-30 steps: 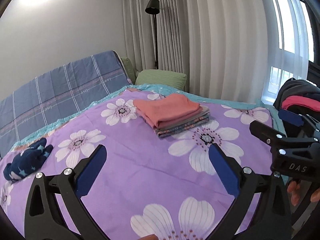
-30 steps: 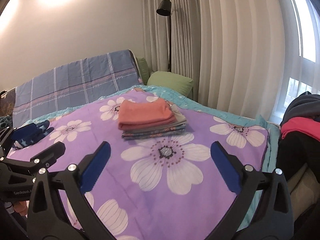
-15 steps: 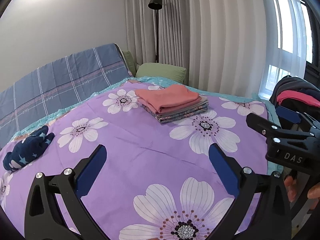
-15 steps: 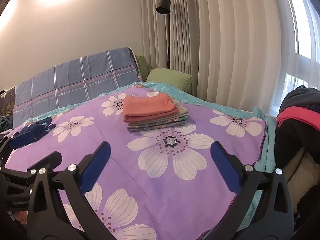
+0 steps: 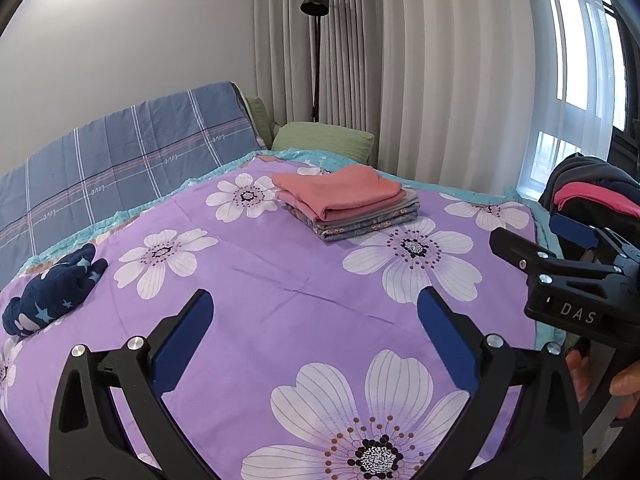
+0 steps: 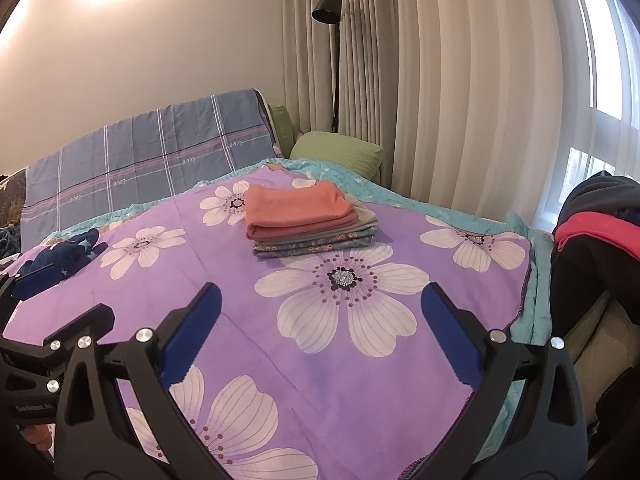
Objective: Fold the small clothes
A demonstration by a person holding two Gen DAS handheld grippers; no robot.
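Observation:
A stack of folded clothes (image 5: 348, 204) (image 6: 308, 220) with a salmon piece on top lies far back on the purple flowered bedspread (image 5: 280, 280) (image 6: 248, 280). A crumpled navy garment with stars (image 5: 52, 290) (image 6: 64, 256) lies at the bed's left edge. My left gripper (image 5: 316, 332) hangs open over the near part of the bed, nothing between its blue pads. My right gripper (image 6: 320, 326) is open too and holds nothing. In the left wrist view the right gripper (image 5: 572, 264) shows at the right edge, with fingers of a hand below it.
A pile of unfolded dark and pink clothes (image 5: 592, 192) (image 6: 596, 220) sits past the bed's right side. A blue plaid blanket (image 5: 120, 160) and a green pillow (image 5: 324, 142) lie at the head. A floor lamp (image 6: 330, 8) and curtains (image 6: 440, 80) stand behind.
Both grippers have drawn back from the folded stack and tilted up a little; more of the near bedspread shows. Both stay open. The clothes have not moved.

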